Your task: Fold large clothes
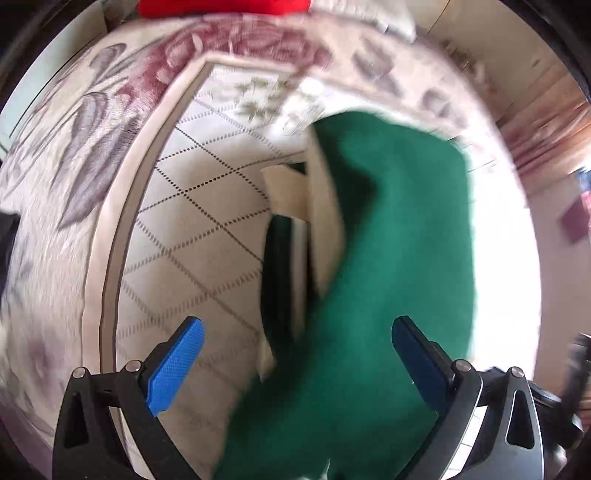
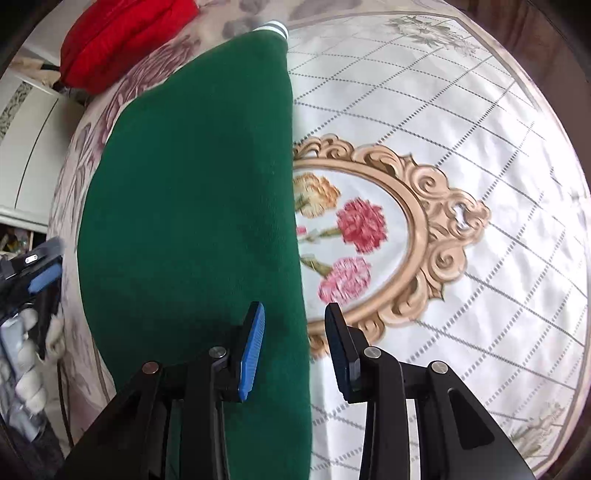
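Two claws hang over a bed whose quilted spread (image 2: 461,122) carries a printed oval frame with flowers, and both point steeply down at a green garment (image 2: 192,206).

In the right wrist view the garment lies flat on the left half of the spread, its long right edge running straight from far to near, with a white-striped cuff or hem (image 2: 275,27) at the far end. That straight edge looks like a finished fold line, which would explain why the cloth sits so squarely. The right claw (image 2: 293,343) straddles the near end of that edge with its jaws partly apart; its pads do not press the cloth, so it reads as released, probably placed to take or smooth the edge.

In the blurred left wrist view the left claw (image 1: 299,362) stands wide apart over the green cloth, gripping nothing. Cream and dark strips (image 1: 295,206) beside the green may be trim or lining, but I cannot tell.

A red bundle (image 2: 122,37) lies at the far left edge of the bed, well apart from the garment, probably another item waiting.
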A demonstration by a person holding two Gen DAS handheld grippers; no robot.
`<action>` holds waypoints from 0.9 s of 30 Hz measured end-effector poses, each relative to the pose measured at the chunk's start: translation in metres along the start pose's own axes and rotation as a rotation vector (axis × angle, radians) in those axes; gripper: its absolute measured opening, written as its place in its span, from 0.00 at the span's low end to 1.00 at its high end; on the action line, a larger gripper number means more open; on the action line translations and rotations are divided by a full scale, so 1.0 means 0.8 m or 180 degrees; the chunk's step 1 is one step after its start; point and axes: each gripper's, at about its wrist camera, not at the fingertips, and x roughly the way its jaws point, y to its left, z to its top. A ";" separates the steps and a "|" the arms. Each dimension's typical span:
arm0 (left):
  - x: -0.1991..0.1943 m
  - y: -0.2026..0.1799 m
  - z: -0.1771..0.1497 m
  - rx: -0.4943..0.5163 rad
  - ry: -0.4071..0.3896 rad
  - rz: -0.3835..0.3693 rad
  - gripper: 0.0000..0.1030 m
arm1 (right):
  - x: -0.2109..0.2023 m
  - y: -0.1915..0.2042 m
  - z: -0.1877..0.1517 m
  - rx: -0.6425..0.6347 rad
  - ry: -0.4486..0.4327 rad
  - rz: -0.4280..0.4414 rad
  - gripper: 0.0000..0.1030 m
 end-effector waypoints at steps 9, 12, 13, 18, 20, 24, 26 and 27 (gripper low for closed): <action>0.023 -0.032 -0.010 0.0262 -0.0094 -0.0574 0.19 | 0.073 -0.027 0.022 0.0430 0.0159 0.0161 0.38; -0.003 -0.005 -0.012 -0.0076 -0.0135 -0.1229 0.15 | 0.079 -0.039 0.026 0.0552 0.0197 0.0308 0.38; -0.009 0.008 -0.016 -0.0175 -0.0123 -0.1340 0.15 | 0.080 -0.041 0.028 0.0571 0.0215 0.0362 0.38; 0.036 0.077 -0.032 -0.0810 0.0139 -0.1206 0.17 | 0.080 -0.021 0.041 0.0383 0.0288 0.0485 0.38; 0.032 0.088 -0.037 -0.1031 0.0198 -0.1360 0.21 | 0.079 -0.005 0.049 0.0227 0.0300 0.0379 0.41; -0.019 0.075 -0.028 -0.1034 0.0191 -0.1371 0.27 | 0.066 0.004 0.067 0.0194 0.0218 0.0435 0.43; -0.038 0.070 -0.016 -0.0913 0.0042 -0.1288 0.37 | 0.062 0.001 0.075 0.0286 0.0180 0.0542 0.43; -0.043 0.067 -0.010 -0.0832 -0.0063 -0.1168 0.45 | 0.060 -0.001 0.078 0.0344 0.0161 0.0599 0.43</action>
